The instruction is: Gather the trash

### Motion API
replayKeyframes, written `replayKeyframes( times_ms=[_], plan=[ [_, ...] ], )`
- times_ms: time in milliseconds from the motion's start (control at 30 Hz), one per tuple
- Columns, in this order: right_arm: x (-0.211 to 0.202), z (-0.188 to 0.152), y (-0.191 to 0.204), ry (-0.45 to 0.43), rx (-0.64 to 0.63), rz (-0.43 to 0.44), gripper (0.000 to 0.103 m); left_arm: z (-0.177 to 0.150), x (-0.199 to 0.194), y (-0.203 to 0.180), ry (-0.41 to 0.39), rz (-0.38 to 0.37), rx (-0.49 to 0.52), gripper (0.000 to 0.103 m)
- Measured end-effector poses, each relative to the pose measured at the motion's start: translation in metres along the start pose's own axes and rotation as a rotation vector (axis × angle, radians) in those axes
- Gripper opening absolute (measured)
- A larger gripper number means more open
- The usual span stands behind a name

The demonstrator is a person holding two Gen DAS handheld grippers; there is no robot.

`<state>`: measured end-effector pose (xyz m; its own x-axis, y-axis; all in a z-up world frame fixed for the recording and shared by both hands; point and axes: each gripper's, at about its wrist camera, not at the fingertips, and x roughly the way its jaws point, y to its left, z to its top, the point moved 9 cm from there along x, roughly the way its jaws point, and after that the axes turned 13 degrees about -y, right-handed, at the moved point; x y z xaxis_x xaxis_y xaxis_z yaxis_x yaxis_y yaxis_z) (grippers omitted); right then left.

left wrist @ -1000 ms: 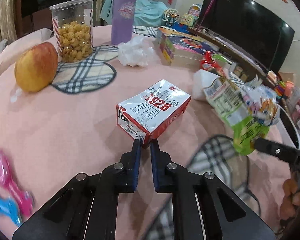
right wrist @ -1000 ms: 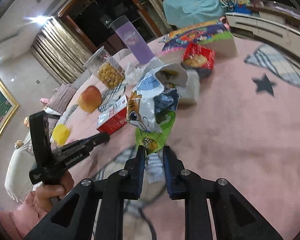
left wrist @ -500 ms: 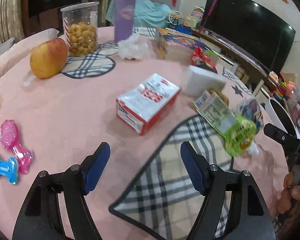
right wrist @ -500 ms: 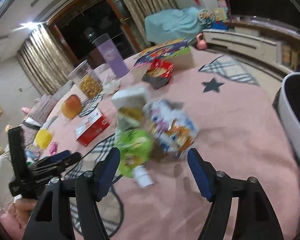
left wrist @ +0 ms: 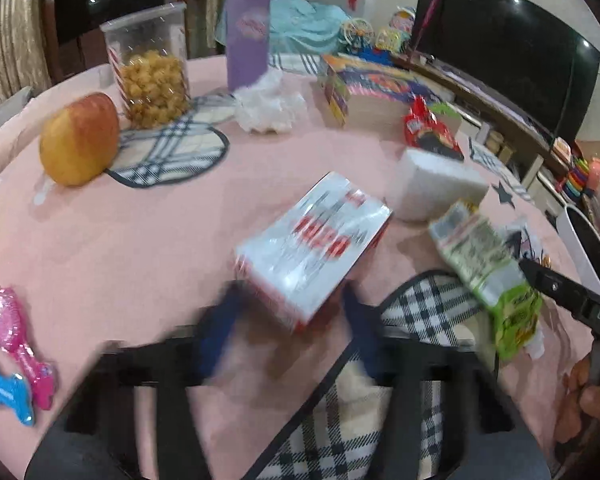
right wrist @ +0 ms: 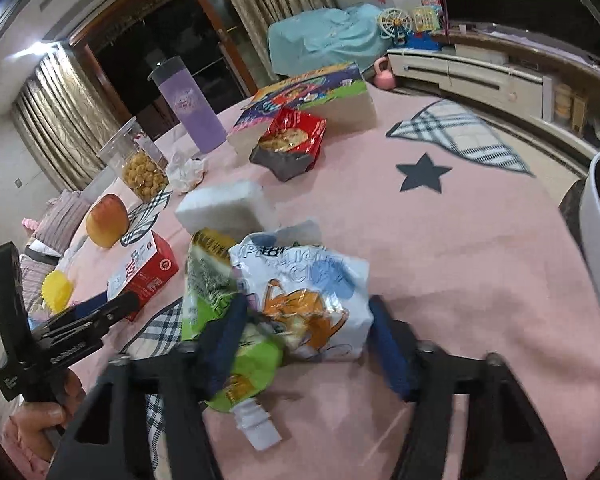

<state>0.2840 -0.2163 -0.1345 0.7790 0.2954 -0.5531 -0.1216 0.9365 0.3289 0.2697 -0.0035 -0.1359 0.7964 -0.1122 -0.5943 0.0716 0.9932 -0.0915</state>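
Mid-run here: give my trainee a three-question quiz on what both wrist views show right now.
1. True or false: the left tool is clamped shut on the red-and-white carton.
2. What lies between the right tool fingers?
A. apple
B. white snack bag
C. purple tumbler
3. Fill in: the popcorn jar stands beside the ____.

Key:
1. False; its fingers are spread either side of the carton.
2. B, the white snack bag.
3. apple.

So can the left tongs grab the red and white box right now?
Probably yes. The left tongs are open, with a finger on each side of the box's near end, and nothing lies between them. The picture is blurry, so contact is unclear.
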Motion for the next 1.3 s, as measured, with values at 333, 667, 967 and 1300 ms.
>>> replayKeyframes(
  times_ms=[333,667,967,1300],
  plan=[
    [-0.025,0.001,-0.006,-0.051,0.030,-0.005,0.034,-0.007,-0.021,-0.012,-0.027,-0.055,-0.015,0.014],
    [-0.059,0.001,-0.011,-0.087,0.062,0.010,0.033,-0.024,-0.056,-0.035,-0.041,-0.121,-0.009,0.011],
    [-0.071,-0.014,-0.016,-0.069,0.084,0.013,0.033,-0.027,-0.058,-0.036,-0.039,-0.097,0.066,0.076],
    [-0.077,-0.017,-0.022,-0.072,0.101,-0.007,0.033,-0.018,-0.023,-0.043,0.006,-0.141,0.235,0.079]
  ],
)
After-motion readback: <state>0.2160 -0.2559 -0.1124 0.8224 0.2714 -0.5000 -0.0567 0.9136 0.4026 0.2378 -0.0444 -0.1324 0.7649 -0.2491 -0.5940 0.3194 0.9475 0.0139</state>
